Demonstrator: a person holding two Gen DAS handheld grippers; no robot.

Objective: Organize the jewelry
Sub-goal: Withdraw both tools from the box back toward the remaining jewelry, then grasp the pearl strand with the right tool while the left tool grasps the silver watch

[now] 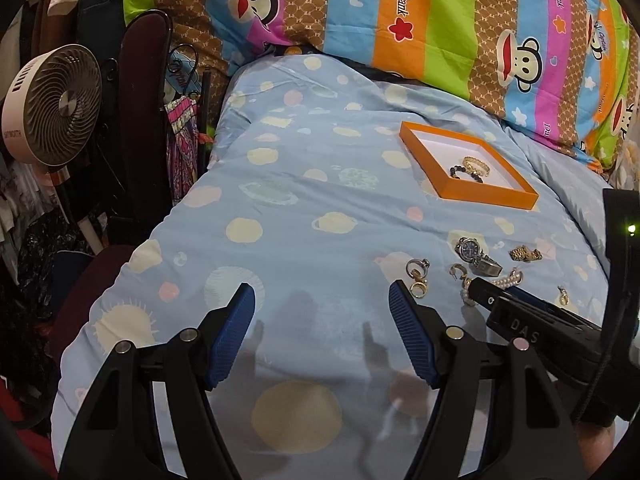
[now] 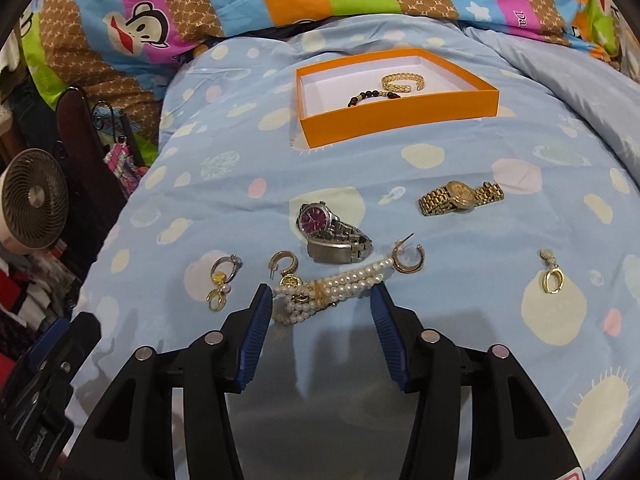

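1. Right gripper [image 2: 318, 300]: jaws apart, straddling the pearl bracelet [image 2: 332, 286], which lies between the fingertips on the bed [image 2: 460, 240]; pads not seen pressing on it, so nothing is clamped.
2. Pearl bracelet judged light, limp and multi-strand; beads hard and slippery, strands likely to sag or trail. Best taken at the bunched middle near the gold charm.
3. Left gripper [image 1: 322, 300]: jaws wide apart, empty, over bare bedding.
4. Just beyond the right gripper: silver watch [image 2: 332, 236], judged heavier and stiff at the case; gold hoop earrings [image 2: 408, 260] and rings [image 2: 224, 276] to either side, tiny, easily pressed into the soft quilt.
5. Further off to the right: gold watch [image 2: 460, 198].
6. Farthest ahead: orange box [image 2: 400, 114], open, holding a gold bangle [image 2: 402, 82] and a dark bead bracelet [image 2: 374, 96].
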